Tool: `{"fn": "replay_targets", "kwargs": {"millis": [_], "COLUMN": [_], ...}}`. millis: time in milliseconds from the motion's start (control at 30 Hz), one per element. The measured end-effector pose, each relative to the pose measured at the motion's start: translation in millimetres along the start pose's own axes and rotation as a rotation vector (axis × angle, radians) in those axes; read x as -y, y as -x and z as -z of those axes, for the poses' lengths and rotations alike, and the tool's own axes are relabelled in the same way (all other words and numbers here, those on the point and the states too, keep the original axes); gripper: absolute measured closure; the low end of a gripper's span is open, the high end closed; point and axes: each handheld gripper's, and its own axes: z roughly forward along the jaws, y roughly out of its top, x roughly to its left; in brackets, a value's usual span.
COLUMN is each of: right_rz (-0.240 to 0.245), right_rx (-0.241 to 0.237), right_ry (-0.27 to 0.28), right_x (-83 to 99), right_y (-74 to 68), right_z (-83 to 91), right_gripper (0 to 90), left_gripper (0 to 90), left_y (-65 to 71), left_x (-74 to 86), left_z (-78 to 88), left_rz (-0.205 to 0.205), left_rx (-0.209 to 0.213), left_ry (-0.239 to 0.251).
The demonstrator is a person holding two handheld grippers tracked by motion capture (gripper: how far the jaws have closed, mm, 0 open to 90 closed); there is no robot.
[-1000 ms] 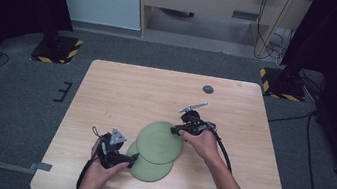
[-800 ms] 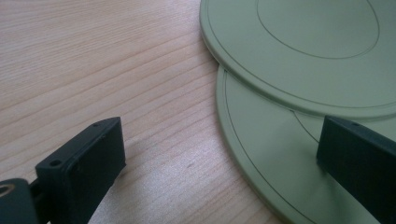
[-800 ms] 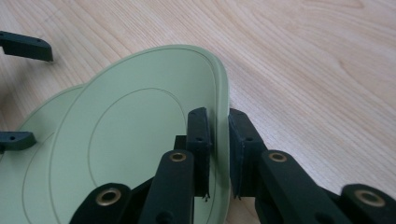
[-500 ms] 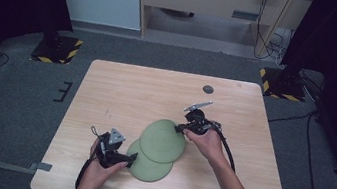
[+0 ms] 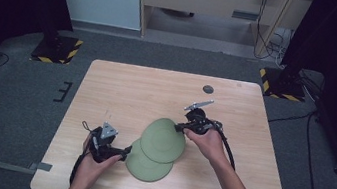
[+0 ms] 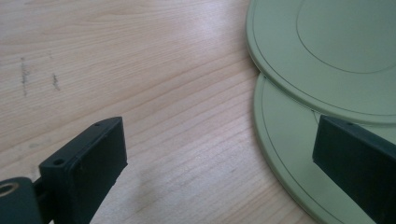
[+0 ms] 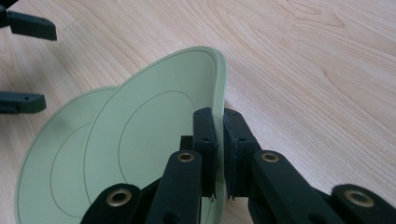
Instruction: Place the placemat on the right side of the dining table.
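Two pale green plates overlap on the wooden table (image 5: pixel 121 92). The lower plate (image 5: pixel 145 167) (image 7: pixel 51 158) (image 6: pixel 285 140) lies flat. The upper plate (image 5: pixel 162 141) (image 7: pixel 154 126) (image 6: pixel 336 51) rests on it and tilts, with its right edge raised. My right gripper (image 5: pixel 179 126) (image 7: pixel 218 116) is shut on that raised rim, one pad on each face. My left gripper (image 5: pixel 124 153) (image 6: pixel 217 140) (image 7: pixel 28 63) stands open at the lower plate's left edge. One of its jaws is over the plate's rim, the other over bare wood, and nothing is clamped.
A small dark disc (image 5: pixel 207 89) lies near the table's far edge. Bare wood stretches across the far half and the left side. Black stands with yellow-striped bases (image 5: pixel 57 50) are on the floor beyond both far corners. A cable (image 5: pixel 228 151) trails along my right forearm.
The right gripper has shifted slightly towards the left and the near edge, and the upper plate's right edge has tipped up in its jaws. The left gripper has stayed put.
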Motion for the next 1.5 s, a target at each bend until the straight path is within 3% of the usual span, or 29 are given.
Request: {"fn": "replay_targets", "kwargs": {"millis": [367,633,900,1367,1500], "right_rz": [0.015,0.008,-0.007,0.019,0.023], "right_rx": [-0.013,-0.047,-0.072,-0.094,-0.105], "right_ry": [0.004,0.032,0.047,0.079,0.089], "right_x": [-8.7,-11.0,-14.2,-24.7,-26.3], "right_y": [-7.3,-11.0,-14.2,-29.9,-32.7], "right_z": [8.1,17.5,28.5,43.9,47.4], "right_gripper": [85.8,85.9,86.0,86.0,86.0], "left_gripper": [2.4,2.6,2.7,2.8,2.9], "left_y": [-11.1,-23.2,-31.3,-32.6,-35.3], "left_x": [1.2,3.1,7.5,10.1,10.3], "left_z": [-6.6,-12.6,-11.5,-15.4,-13.7], "left_rz": [0.001,0.031,0.061,0.041,0.046], "left_rx": [-0.029,-0.070,-0.083,-0.122,-0.129], "left_ry": [-0.018,-0.015,-0.007,-0.057,-0.048]}}
